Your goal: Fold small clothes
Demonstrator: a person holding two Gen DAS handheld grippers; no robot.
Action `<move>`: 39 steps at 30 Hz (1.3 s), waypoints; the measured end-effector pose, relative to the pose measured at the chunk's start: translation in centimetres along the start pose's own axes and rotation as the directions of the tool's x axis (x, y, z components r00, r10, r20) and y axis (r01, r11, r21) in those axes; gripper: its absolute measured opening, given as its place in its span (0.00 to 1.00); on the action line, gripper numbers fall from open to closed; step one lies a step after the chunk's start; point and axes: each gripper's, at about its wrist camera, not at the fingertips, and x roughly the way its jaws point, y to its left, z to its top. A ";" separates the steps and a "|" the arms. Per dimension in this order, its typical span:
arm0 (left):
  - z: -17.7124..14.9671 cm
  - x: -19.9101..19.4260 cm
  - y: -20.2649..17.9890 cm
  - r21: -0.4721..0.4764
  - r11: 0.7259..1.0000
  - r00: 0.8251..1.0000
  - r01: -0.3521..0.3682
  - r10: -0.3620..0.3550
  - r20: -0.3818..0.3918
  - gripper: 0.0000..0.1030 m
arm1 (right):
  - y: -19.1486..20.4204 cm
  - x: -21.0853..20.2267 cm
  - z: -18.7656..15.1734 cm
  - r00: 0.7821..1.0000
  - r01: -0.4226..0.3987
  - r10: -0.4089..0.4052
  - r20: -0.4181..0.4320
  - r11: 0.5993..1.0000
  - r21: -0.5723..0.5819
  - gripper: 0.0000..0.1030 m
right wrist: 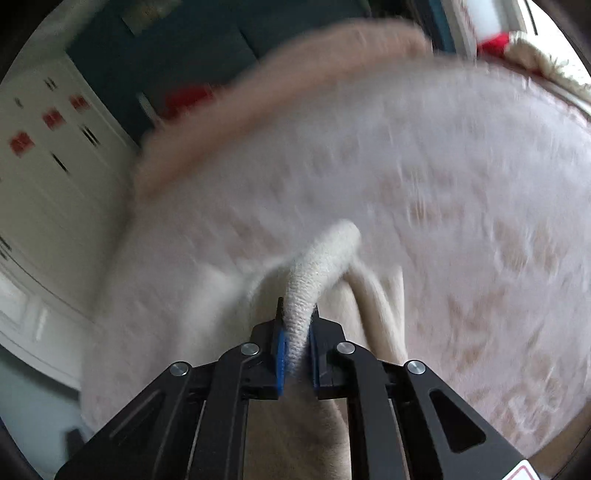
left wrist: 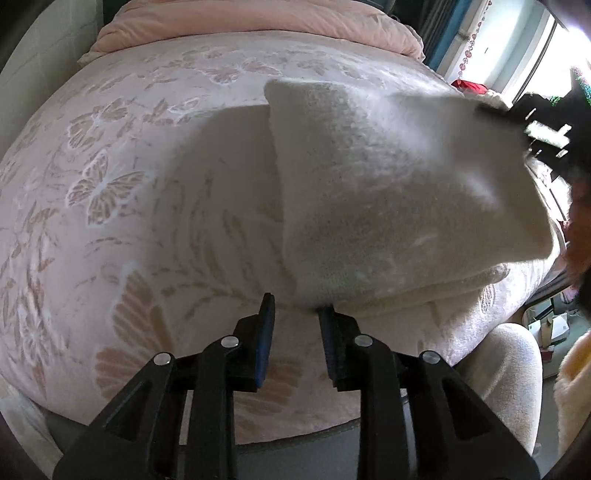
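My right gripper (right wrist: 297, 325) is clamped on a cream knit garment (right wrist: 325, 254), centre-bottom of frame. My left gripper (left wrist: 297, 314), jaws parted and empty, sits under the lifted flap. I judge: lay it flat on the pink blanket (left wrist: 110, 221), edges matched.

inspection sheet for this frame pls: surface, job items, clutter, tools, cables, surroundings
Surface: pink butterfly-print blanket over a bed.
Job's things: cream knit garment, one part raised above the blanket, the rest lying folded beneath it.
Clutter: rolled peach quilt along the far end of the bed.
Grippers: left tool open at the garment's near edge, pads not pressing it; right tool shut on a rolled knit edge of the garment; right view heavily blurred.
Cables: nothing seen.
Surroundings: white cabinet with red stickers, bright window, person's fleece-clad leg beside the bed.
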 end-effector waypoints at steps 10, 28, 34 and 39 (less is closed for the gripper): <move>-0.6 -2.0 1.5 0.003 1.000 0.999 -0.029 0.029 0.015 0.68 | -1.4 -0.6 -2.4 0.990 0.131 -0.132 -0.039 0.991 -0.028 0.21; -1.9 -8.0 4.7 -0.073 0.997 0.995 0.025 -0.018 0.099 0.81 | 5.6 -1.8 -9.9 0.989 -0.029 0.012 -0.146 0.993 -0.114 0.36; 0.9 -7.1 2.0 -0.091 0.988 0.987 0.125 -0.115 0.110 0.83 | -3.5 -4.9 -9.1 0.989 0.094 -0.079 -0.125 0.989 0.114 0.47; 1.8 -7.1 -1.0 -0.027 0.993 0.987 0.119 -0.115 0.117 0.84 | -5.1 -1.2 -8.4 0.980 0.088 -0.065 -0.188 0.989 0.121 0.53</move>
